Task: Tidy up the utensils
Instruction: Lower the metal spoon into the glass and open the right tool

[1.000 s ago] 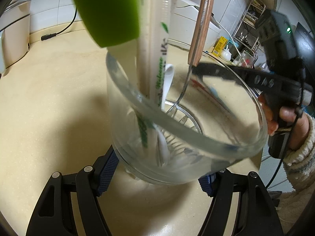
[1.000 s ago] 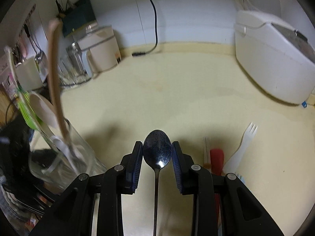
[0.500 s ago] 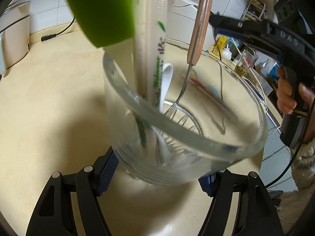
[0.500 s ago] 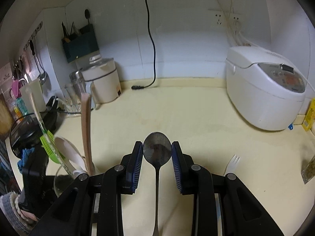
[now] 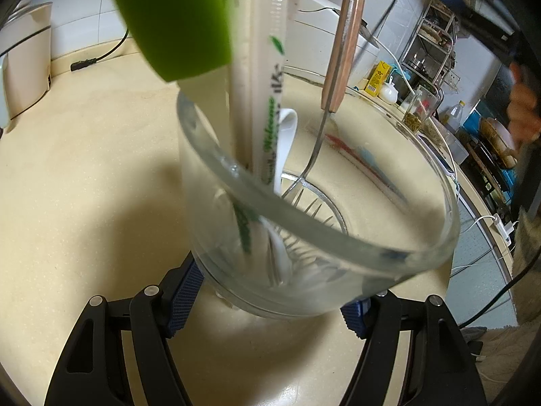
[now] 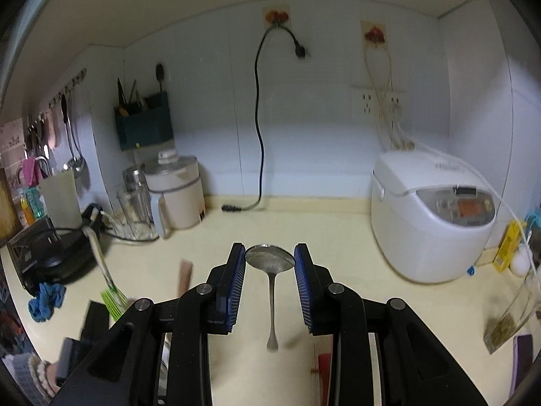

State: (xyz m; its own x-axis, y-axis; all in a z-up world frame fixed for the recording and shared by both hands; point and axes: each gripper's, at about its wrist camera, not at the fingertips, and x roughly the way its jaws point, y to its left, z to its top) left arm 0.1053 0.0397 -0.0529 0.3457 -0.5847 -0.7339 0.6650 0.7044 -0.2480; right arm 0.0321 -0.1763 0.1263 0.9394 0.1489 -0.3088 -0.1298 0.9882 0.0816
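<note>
One dull, perhaps smudged metal spoon [image 6: 269, 257], hanging handle-down.

A pale yellow counter [image 6: 304, 216] fills the lower frame. On it stand a white rice cooker [image 6: 429, 216] at right, a cream kettle [image 6: 179, 193] at left, and a glass jar [image 5: 318, 223] of utensils.

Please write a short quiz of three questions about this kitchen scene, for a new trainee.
1. True or false: the right gripper holds a metal spoon by its bowl, handle hanging down.
2. What does the left gripper clamp? A) rice cooker B) glass jar C) kettle
3. Fill in: the brush in the jar has a ___ head.

Key: 1 true. 2 B, the glass jar. 3 green, the brush.
</note>
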